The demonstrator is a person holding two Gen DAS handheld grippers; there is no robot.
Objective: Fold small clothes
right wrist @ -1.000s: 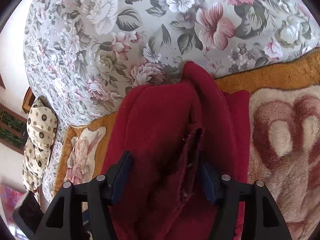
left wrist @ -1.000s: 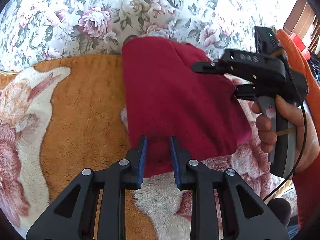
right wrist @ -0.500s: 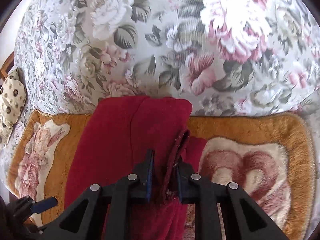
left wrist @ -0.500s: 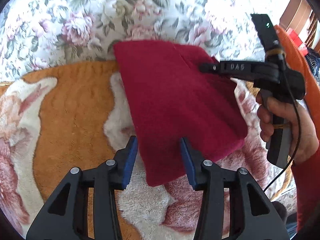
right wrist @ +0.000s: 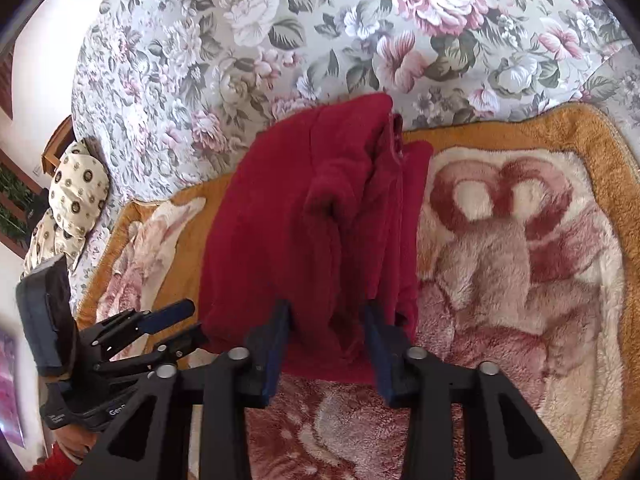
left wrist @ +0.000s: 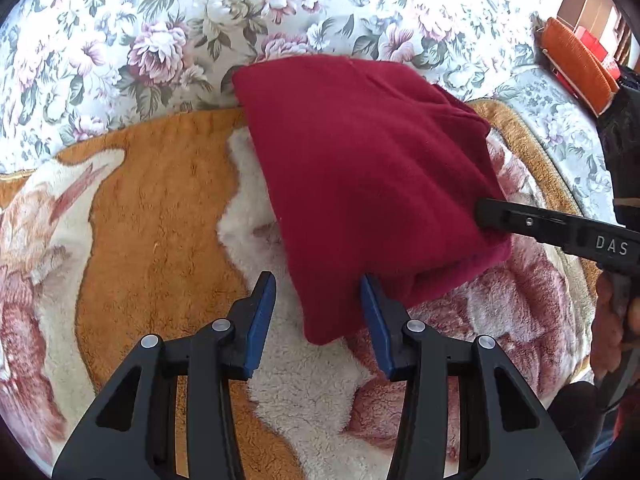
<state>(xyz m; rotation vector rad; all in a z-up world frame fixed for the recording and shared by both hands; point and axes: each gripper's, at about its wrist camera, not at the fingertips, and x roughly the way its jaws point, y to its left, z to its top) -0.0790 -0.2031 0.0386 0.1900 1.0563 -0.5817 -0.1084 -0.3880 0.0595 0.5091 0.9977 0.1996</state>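
Note:
A folded dark red fleece garment (left wrist: 360, 184) lies on a plush orange, cream and pink blanket (left wrist: 160, 240), its far edge against a floral cushion. My left gripper (left wrist: 318, 312) is open, its blue-padded fingers either side of the garment's near corner, not clamped on it. My right gripper (right wrist: 326, 334) is open too, fingers astride the garment's near edge (right wrist: 320, 240), where loose folds bunch up. The right gripper also shows in the left wrist view (left wrist: 560, 232), and the left gripper in the right wrist view (right wrist: 160, 332).
A floral cushion (left wrist: 200, 32) backs the blanket. An orange item (left wrist: 576, 60) sits at the far right. A cream patterned pillow (right wrist: 72, 208) lies at the far left in the right wrist view. The blanket's heart pattern (right wrist: 512, 240) spreads to the right of the garment.
Both grippers have opened and let go of the garment. They have drawn back to its near edge, and it now lies folded flat on the blanket.

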